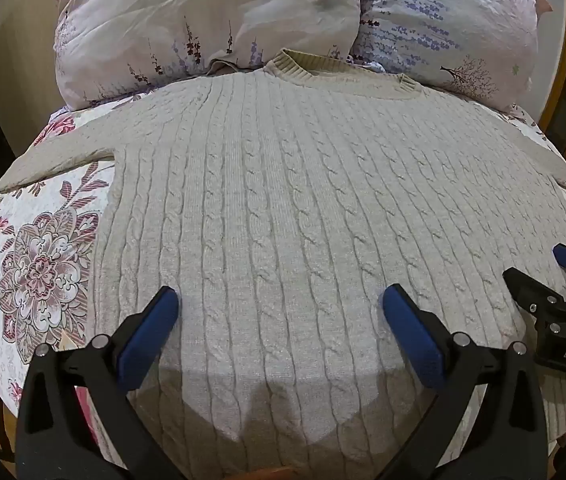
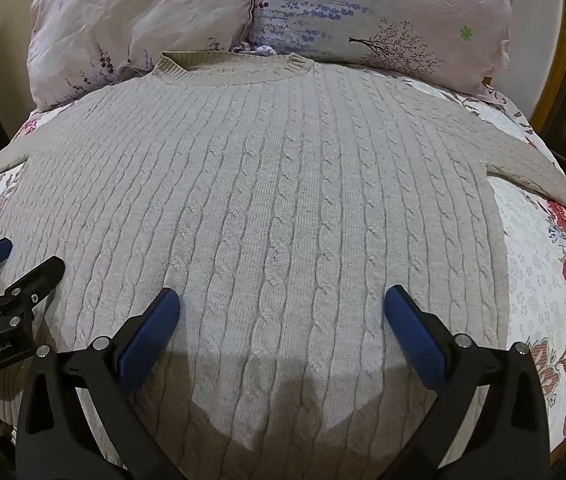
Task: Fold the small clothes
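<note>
Floral bedspread (image 1: 43, 240) under flat sweater (image 1: 283, 200)

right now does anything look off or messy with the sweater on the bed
Nothing stands out. The sweater lies flat and spread on the floral bedspread, collar toward the pillows, sleeves out to each side. Both claws, left and right, are open above it.

A floral bedspread (image 1: 43, 248) carries a beige cable-knit sweater (image 1: 283, 200), spread flat, and two pillows (image 1: 203, 20).

Floral bedspread (image 1: 43, 272), two lavender-print pillows (image 1: 203, 20), wooden frame (image 2: 563, 60)
</note>
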